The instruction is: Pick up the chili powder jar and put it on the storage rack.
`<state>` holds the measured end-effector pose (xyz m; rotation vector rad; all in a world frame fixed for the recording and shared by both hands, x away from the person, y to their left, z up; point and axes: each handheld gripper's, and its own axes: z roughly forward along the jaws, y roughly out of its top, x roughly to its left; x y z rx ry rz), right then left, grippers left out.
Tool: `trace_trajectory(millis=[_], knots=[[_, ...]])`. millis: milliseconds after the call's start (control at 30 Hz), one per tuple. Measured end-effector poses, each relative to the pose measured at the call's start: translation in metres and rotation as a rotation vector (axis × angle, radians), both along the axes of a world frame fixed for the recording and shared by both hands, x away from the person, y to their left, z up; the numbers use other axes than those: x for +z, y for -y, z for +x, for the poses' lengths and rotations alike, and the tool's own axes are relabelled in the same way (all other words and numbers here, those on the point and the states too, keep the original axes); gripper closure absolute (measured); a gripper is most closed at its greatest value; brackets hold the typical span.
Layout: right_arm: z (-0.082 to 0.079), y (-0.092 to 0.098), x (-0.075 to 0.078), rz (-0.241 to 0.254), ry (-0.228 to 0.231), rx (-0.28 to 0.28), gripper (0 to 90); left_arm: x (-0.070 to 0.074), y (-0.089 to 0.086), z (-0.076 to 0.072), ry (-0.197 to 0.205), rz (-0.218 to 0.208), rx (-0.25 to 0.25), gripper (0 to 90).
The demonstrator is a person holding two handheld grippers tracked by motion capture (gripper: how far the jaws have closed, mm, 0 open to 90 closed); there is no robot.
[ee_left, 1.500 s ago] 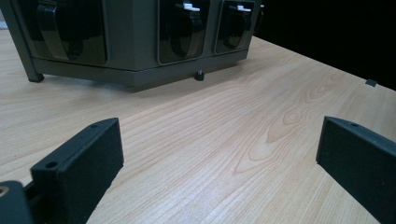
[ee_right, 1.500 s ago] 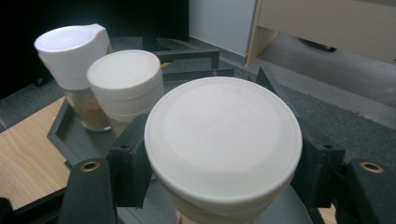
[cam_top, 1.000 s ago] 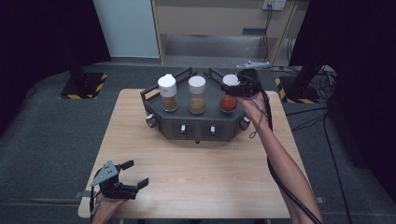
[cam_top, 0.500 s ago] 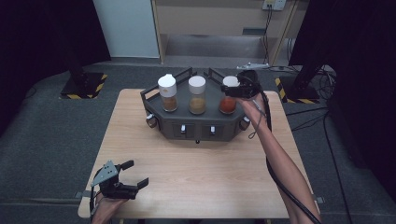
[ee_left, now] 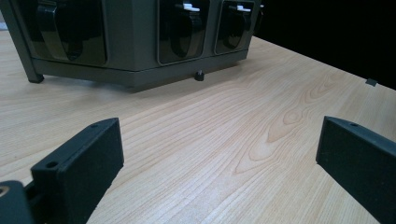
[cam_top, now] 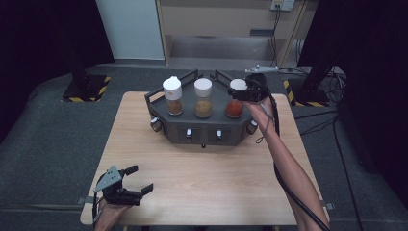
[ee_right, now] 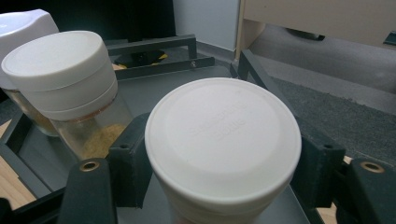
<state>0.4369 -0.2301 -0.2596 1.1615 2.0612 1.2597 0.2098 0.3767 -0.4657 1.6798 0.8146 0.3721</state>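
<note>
A dark grey rack [cam_top: 207, 134] stands at the table's far side with three white-lidded spice jars on top. The left jar [cam_top: 172, 95] and the middle jar [cam_top: 203, 97] hold brownish and yellow powder. The right jar [cam_top: 235, 105] holds red powder. My right gripper [cam_top: 243, 91] is shut on this jar's white lid [ee_right: 223, 140], one black jaw on each side, with the middle jar [ee_right: 65, 79] just beyond. My left gripper [cam_top: 139, 179] rests open at the table's near left corner. Between its jaws [ee_left: 219, 140] is only bare wood, with the rack's front [ee_left: 130, 42] farther off.
The light wooden table [cam_top: 211, 187] has free room in front of the rack. A cable trails from the right gripper along the person's forearm [cam_top: 288, 168]. Grey floor and black stands with yellow-striped bases [cam_top: 86, 89] surround the table.
The right gripper has edged slightly at the red jar's lid while staying closed on it. The left gripper has kept still.
</note>
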Motion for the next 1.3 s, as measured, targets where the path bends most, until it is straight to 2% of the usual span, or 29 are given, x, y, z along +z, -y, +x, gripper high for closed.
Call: trace_trajectory(millis=[267,400,500,633,800,967,1300], knots=[[-0.001,0.002,-0.001,-0.001,0.009,0.004,32.0,0.0,0.0,0.0,0.001,0.0,0.0,0.0],[-0.005,0.005,-0.002,0.016,0.023,-0.002,26.9,0.0,0.0,0.0,0.001,0.0,0.001,0.0],[-0.009,0.007,0.001,0.009,0.035,-0.01,20.4,0.0,0.0,0.0,0.002,0.001,0.0,0.0],[-0.018,0.016,0.006,0.029,0.064,-0.018,15.3,0.0,0.001,0.0,0.002,0.003,-0.001,0.0],[-0.034,0.023,0.011,0.04,0.123,-0.023,11.8,0.0,0.001,0.0,0.003,0.005,-0.003,0.0],[-0.048,0.029,0.015,0.046,0.163,-0.004,10.9,0.001,0.001,0.0,0.002,0.008,-0.006,0.0],[-0.069,0.036,0.019,0.055,0.19,0.081,11.0,0.0,0.001,0.0,0.001,0.004,-0.002,0.0]])
